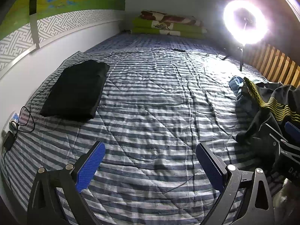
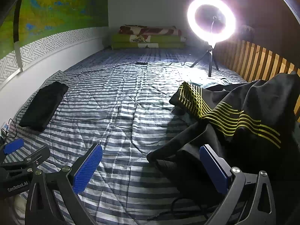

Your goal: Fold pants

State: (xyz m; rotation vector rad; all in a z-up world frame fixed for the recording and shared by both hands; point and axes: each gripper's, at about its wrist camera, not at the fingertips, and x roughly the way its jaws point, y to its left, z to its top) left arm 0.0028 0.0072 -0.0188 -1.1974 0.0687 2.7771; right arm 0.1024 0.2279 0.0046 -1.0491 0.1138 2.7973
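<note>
Black pants with yellow wavy stripes (image 2: 243, 120) lie crumpled at the right of the striped bed; the left wrist view shows them at its right edge (image 1: 270, 105), over a blue denim garment (image 1: 238, 86). My right gripper (image 2: 150, 166) is open, low over the bed, its right finger beside the crumpled pants' dark fabric with nothing between the pads. My left gripper (image 1: 150, 166) is open above bare quilt, left of the pile. A folded black garment (image 1: 76, 90) rests flat near the left wall, also in the right wrist view (image 2: 44, 106).
A lit ring light on a small tripod (image 2: 211, 20) stands at the far right, with cables (image 2: 116, 65) running across the quilt. Folded blankets (image 2: 148, 37) are stacked at the far wall. A wooden slatted rail (image 2: 262, 63) borders the right side. A power strip and cords (image 1: 15, 123) sit by the left wall.
</note>
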